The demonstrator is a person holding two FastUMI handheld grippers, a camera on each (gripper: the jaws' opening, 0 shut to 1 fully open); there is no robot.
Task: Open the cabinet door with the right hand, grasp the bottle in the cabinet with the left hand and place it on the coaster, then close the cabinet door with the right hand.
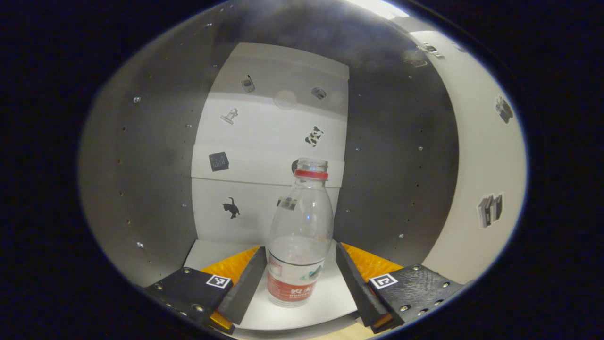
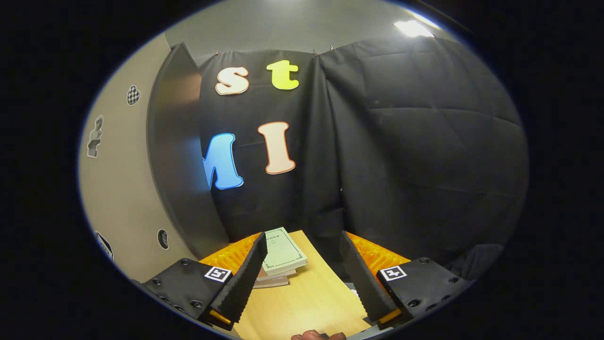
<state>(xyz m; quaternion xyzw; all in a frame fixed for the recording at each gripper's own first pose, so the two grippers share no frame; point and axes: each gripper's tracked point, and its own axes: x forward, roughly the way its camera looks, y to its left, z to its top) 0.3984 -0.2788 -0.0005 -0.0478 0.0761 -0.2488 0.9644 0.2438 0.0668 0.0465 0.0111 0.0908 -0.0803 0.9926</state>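
A clear plastic bottle (image 1: pixel 300 231) with a red neck ring, no cap and a red label stands upright on the white cabinet floor (image 1: pixel 330 297). My left gripper (image 1: pixel 299 248) is inside the cabinet, open, with one finger on each side of the bottle's lower half, close to it but not pressing. The white cabinet door (image 1: pixel 486 156), dotted with stickers, stands swung open at the right of the left gripper view. My right gripper (image 2: pixel 302 238) is open with nothing between its fingers, held above a wooden table (image 2: pixel 306 302) and facing the black cloth wall.
Grey cabinet side walls (image 1: pixel 141 189) close in left and right of the bottle, and the white back wall (image 1: pixel 264 141) is behind it. A small stack of books (image 2: pixel 281 257) lies on the table. A grey panel (image 2: pixel 179 156) and a pale stickered panel (image 2: pixel 118 189) rise at the left.
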